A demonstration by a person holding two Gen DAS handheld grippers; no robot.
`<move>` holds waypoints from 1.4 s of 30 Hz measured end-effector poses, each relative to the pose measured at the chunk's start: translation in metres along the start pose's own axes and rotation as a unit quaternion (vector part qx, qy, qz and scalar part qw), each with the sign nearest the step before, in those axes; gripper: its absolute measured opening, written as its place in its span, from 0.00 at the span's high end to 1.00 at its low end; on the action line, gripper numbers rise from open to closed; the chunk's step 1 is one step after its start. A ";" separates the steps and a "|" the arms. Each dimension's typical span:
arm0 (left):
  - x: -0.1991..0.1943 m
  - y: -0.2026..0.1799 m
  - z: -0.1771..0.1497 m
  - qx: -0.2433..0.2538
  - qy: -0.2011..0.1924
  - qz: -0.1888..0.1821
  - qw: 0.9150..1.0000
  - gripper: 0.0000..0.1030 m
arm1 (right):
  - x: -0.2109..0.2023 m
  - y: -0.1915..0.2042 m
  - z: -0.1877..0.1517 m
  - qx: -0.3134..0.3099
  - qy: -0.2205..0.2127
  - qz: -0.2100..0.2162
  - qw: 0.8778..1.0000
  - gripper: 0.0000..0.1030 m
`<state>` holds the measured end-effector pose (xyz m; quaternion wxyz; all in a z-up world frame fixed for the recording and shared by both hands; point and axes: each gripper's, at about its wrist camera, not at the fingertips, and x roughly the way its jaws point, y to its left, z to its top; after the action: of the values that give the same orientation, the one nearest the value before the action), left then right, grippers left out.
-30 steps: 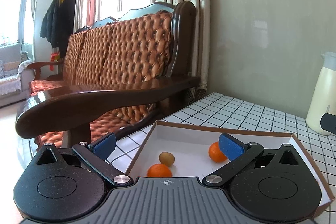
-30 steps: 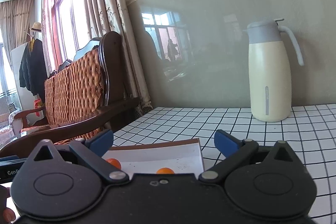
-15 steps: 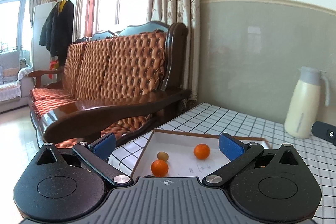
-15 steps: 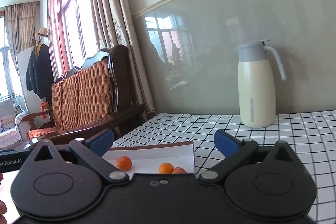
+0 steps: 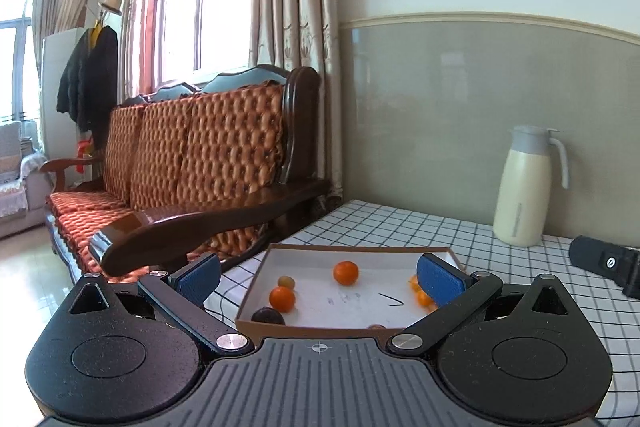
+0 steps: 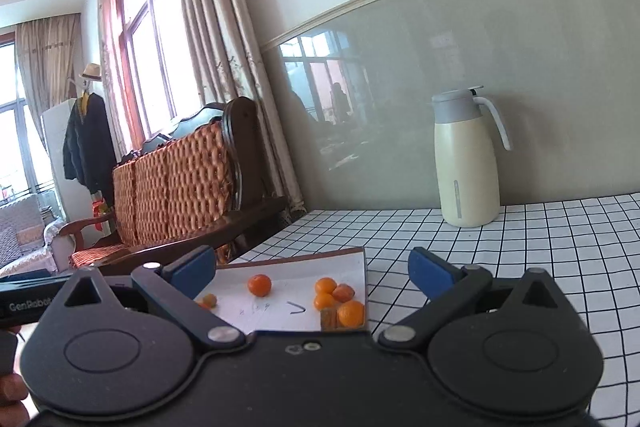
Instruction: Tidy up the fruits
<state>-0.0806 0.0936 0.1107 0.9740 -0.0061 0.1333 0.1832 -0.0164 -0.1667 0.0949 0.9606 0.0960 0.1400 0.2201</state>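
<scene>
Checked worktop carries a box of oranges; both hand-held grippers, left and right, gape apart, hiding its near edge.

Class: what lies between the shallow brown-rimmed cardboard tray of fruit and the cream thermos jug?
Only bare checked tablecloth separates tray and jug, clearest in the right wrist view.

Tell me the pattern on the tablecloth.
White tablecloth with a black grid; clearest in right wrist view.
</scene>
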 end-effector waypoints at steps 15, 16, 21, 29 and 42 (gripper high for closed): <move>-0.021 -0.003 -0.003 -0.008 0.016 -0.019 1.000 0.00 | -0.015 0.013 -0.003 -0.019 0.010 0.008 1.000 0.06; -0.021 -0.003 -0.003 -0.009 0.015 -0.020 1.000 0.00 | -0.015 0.013 -0.004 -0.019 0.010 0.008 1.000 0.06; -0.022 -0.003 -0.002 -0.009 0.014 -0.019 1.000 0.00 | -0.013 0.013 -0.005 -0.021 0.013 0.011 1.000 0.06; -0.019 -0.004 -0.001 -0.009 0.016 -0.018 1.000 0.00 | -0.013 0.013 -0.005 -0.020 0.015 0.010 1.000 0.06; -0.016 -0.003 -0.001 -0.011 0.018 -0.018 1.000 0.00 | -0.012 0.017 -0.005 -0.026 0.019 0.010 0.999 0.06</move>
<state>-0.0946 0.0850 0.1141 0.9744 -0.0222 0.1492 0.1667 -0.0347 -0.1567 0.0969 0.9576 0.0686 0.1515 0.2354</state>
